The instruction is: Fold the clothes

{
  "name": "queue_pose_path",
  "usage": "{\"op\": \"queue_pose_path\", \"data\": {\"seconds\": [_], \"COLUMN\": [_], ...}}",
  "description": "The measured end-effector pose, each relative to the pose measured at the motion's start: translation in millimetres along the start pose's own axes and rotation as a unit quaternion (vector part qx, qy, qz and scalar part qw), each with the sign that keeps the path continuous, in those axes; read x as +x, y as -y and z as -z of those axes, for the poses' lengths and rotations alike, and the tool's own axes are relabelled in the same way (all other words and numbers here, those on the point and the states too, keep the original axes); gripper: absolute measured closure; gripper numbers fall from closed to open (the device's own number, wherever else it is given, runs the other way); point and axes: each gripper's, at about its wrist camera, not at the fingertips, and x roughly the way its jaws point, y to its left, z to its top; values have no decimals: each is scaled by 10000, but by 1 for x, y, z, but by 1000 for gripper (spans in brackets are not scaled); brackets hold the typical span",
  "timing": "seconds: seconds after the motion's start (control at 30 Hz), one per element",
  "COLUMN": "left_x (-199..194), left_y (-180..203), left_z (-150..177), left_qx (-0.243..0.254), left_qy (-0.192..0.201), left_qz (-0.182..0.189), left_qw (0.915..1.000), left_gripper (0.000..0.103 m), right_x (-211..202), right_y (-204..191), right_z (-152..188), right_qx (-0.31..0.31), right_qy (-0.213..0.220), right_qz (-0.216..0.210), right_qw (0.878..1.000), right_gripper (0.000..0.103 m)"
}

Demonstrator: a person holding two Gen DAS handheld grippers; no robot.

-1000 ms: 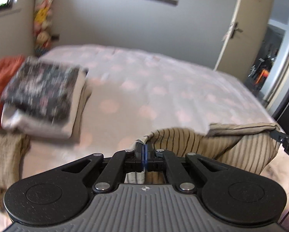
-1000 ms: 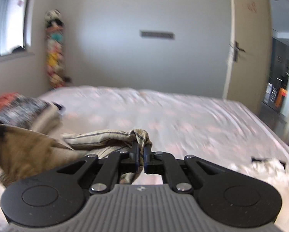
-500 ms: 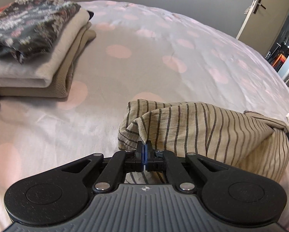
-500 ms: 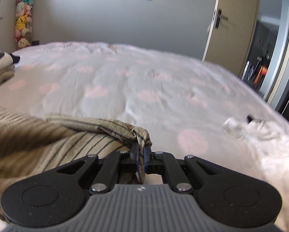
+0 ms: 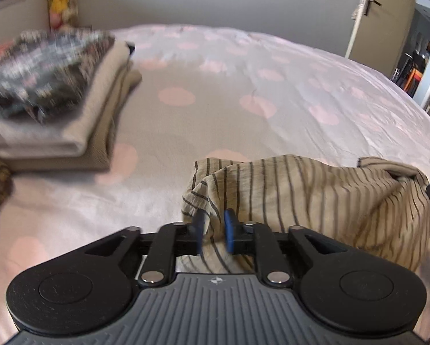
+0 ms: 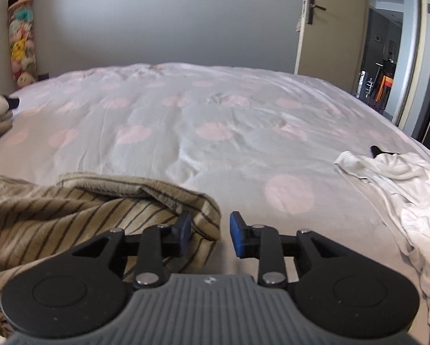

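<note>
Both the left gripper (image 5: 213,235) and right gripper (image 6: 210,235) stand apart at the striped shirt (image 5: 315,198), bunched low in frame on the bed (image 6: 200,120); soft, light and floppy, it is probably best pinched at hem corners.

A bed (image 6: 215,132) in pink-spotted sheets carries a striped garment (image 5: 315,198), a folded stack (image 5: 57,109) — blurred — and white laundry (image 6: 401,184).

folded pile (image 5: 51,97) blurred; white garment (image 6: 410,201) cut off.
</note>
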Motion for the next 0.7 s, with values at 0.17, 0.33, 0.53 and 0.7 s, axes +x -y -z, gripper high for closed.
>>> {"op": "queue_pose_path", "data": {"seconds": [0.17, 0.33, 0.53, 0.7], "left_x": [-30, -41, -28, -7], "left_y": [32, 66, 71, 57], "left_z": [8, 21, 32, 33], "left_qx": [905, 1838, 2005, 1660], "left_qy": [281, 162, -427, -939], "left_qz": [-16, 203, -27, -98], "left_qw": [9955, 9826, 9788, 9816], "left_gripper": [74, 60, 60, 60], "right_x": [-47, -83, -102, -99], "right_y": [-5, -32, -80, -131], "right_z": [-5, 1, 19, 52], "right_qx": [-103, -631, -1782, -3154], "right_qy": [541, 653, 140, -487], "right_qz": [-159, -1170, -2343, -2388], "right_qw": [9984, 9890, 9556, 9171], "right_gripper": [66, 54, 38, 39]}}
